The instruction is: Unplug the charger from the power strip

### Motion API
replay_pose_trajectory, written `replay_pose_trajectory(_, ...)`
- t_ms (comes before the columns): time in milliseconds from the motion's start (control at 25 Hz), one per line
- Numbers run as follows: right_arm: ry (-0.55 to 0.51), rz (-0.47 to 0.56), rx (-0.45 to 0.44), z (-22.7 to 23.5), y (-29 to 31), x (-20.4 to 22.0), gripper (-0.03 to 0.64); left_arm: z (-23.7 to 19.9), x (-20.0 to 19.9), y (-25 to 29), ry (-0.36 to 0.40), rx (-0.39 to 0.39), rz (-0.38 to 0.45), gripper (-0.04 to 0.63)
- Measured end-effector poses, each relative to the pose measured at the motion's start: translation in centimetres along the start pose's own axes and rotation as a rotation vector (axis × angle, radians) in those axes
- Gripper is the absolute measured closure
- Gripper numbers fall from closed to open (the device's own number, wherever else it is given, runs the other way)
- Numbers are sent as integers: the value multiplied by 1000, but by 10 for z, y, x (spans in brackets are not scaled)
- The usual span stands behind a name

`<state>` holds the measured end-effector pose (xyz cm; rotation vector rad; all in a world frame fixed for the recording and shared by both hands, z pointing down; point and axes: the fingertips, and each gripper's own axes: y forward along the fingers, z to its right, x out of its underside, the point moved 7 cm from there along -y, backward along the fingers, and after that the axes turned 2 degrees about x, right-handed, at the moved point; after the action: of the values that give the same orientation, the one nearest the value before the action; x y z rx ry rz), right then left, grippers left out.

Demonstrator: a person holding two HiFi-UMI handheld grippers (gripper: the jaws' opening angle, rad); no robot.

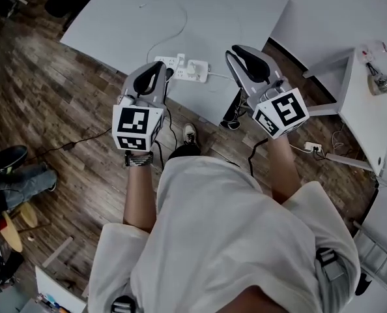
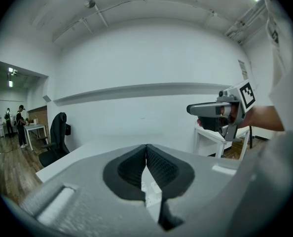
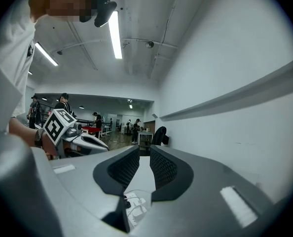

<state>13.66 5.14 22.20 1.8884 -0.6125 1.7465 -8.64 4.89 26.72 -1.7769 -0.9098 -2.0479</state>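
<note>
"On the white table (image 1: 115,18), near its front edge: is that where the power strip (image 1: 174,64) lies?"

"Yes. It sits just ahead of both grippers and below them, its long axis running across, left to right in the head view. A white block seated toward its right end looks to me like the charger (image 1: 197,68), with a thin cable leaving on that side."

"Which gripper is nearer to it?"

"The strip falls between the two. The left gripper (image 1: 165,68) hovers by the strip's left end, and the right gripper (image 1: 235,51) hangs off to the right of the charger end. Neither touches anything."

"And the jaws?"

"The left pair is closed, pads meeting tip to tip with nothing caught. In its own view the strip shows only below the jaws. The right pair stands a little apart, an empty gap between the pads, and the strip is low in its view too."

"So how do you read the coming move?"

"My guess is that the right gripper takes the charger, since that end lies on its side and its jaws are already parted. It needs to come inward and down, with the pads straddling the block across the strip's length. The left gripper could then pin the strip's other end, so the pull lifts the charger and not the whole strip."
</note>
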Motion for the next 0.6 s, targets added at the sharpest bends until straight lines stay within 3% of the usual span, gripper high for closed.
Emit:
replay_pose_trajectory(360,-36,-117,-46,5,40,55,494,-7,49,27,-45,120,-97,591)
replay_pose_trajectory(600,-30,-180,-101,4,52,100,478,-3,86,43,-111,143,-165,591)
